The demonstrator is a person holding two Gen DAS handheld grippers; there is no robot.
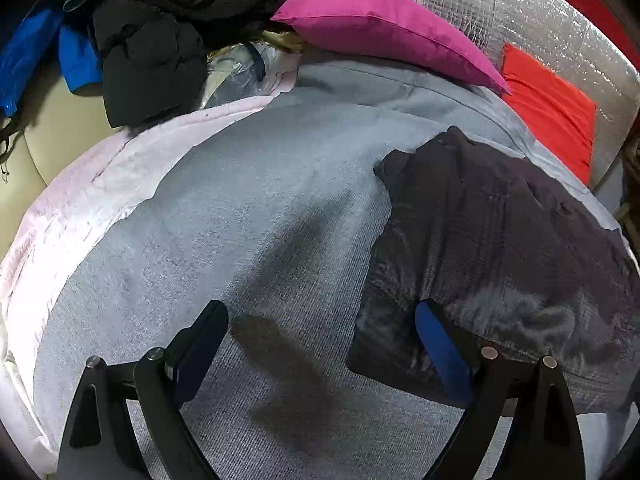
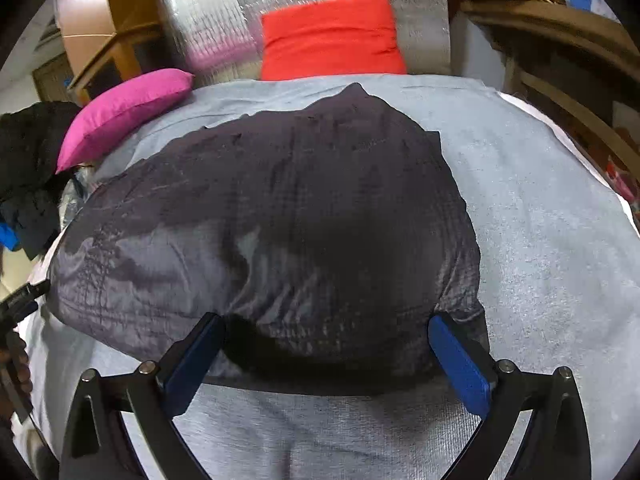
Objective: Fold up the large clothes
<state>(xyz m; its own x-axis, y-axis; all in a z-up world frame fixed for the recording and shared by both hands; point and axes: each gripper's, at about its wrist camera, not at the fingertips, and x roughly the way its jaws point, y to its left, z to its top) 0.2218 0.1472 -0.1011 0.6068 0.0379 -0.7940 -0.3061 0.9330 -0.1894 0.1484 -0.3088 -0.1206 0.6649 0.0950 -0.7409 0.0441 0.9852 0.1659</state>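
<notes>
Garment: a dark quilted puffer jacket (image 2: 280, 216), already gathered into a rounded bundle, lying on the grey blanket (image 2: 540, 220) that covers the bed; in the left wrist view it sits at about 3 o'clock.
Feel, as a judgement: light and puffy, soft through, springy enough to unfold itself; the shiny shell looks slippery.
Where to hold: the near hem at 6 o'clock of the bundle, pinching shell and filling together, not shell alone.
Right gripper (image 2: 326, 354): jaws spread wide, one at each side of the near edge, clamping nothing.
Left gripper (image 1: 322, 344): jaws parted and empty above bare blanket; its right finger overlaps the jacket's near corner, contact unclear.
Surroundings: magenta pillow (image 1: 384, 32) at 12 o'clock, red cushion (image 2: 332, 36) against silver foil, black clothes pile (image 1: 148, 60) at 10 o'clock.
</notes>
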